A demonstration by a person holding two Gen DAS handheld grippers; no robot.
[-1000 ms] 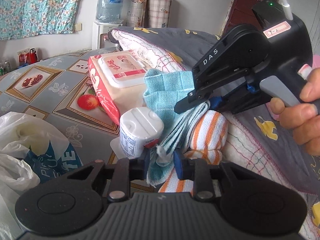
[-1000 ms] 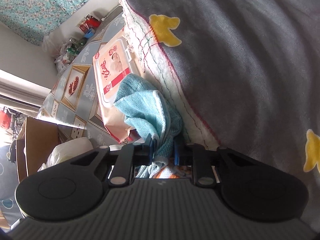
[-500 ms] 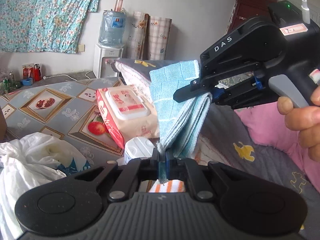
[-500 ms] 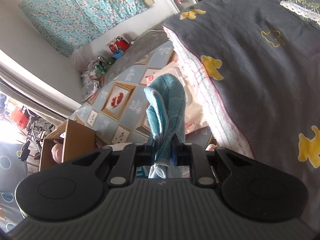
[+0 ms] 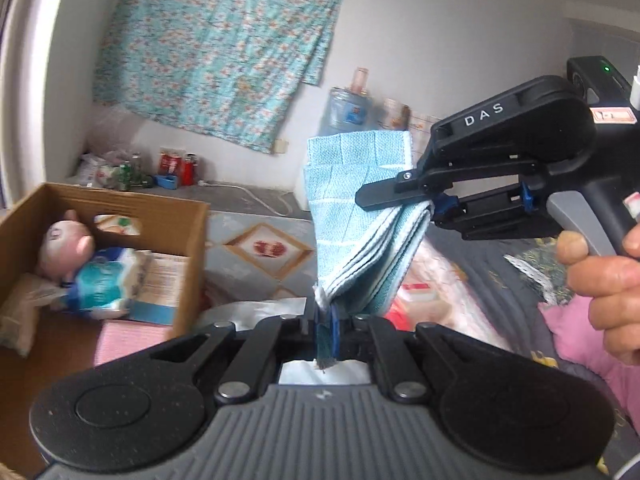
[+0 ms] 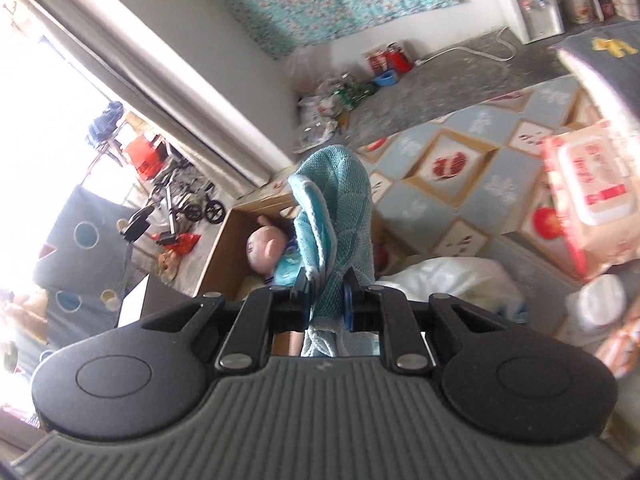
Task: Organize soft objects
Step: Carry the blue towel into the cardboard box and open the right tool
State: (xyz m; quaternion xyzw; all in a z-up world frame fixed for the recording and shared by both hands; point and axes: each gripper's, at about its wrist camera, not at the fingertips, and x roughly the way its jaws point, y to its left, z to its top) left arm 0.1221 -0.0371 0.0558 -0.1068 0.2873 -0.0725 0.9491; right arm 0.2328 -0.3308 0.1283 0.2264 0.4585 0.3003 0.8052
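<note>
A folded light-blue towel (image 5: 352, 220) hangs in the air between both grippers. My left gripper (image 5: 326, 330) is shut on its lower corner. My right gripper (image 5: 430, 206) comes in from the right, held by a hand (image 5: 604, 280), and is shut on the towel's folded edge. In the right wrist view the same gripper (image 6: 326, 296) pinches the towel (image 6: 336, 208), which bulges up over the jaws. A brown cardboard box (image 5: 188, 220) stands at lower left, holding a pink soft toy (image 5: 64, 244) and a blue-and-white packet; it also shows behind the towel (image 6: 218, 252).
A red-and-white wet-wipes pack (image 6: 588, 192) and a white round tub (image 6: 600, 298) lie on the patterned mat (image 6: 464, 184). A white plastic bag (image 6: 452, 280) sits near the box. Grey bedding (image 5: 492, 280) and a pink cloth (image 5: 580, 336) lie to the right.
Both grippers have lifted the towel off the bedding and swung it left, bringing the cardboard box into view. The left jaws have closed tight on the towel's corner.
</note>
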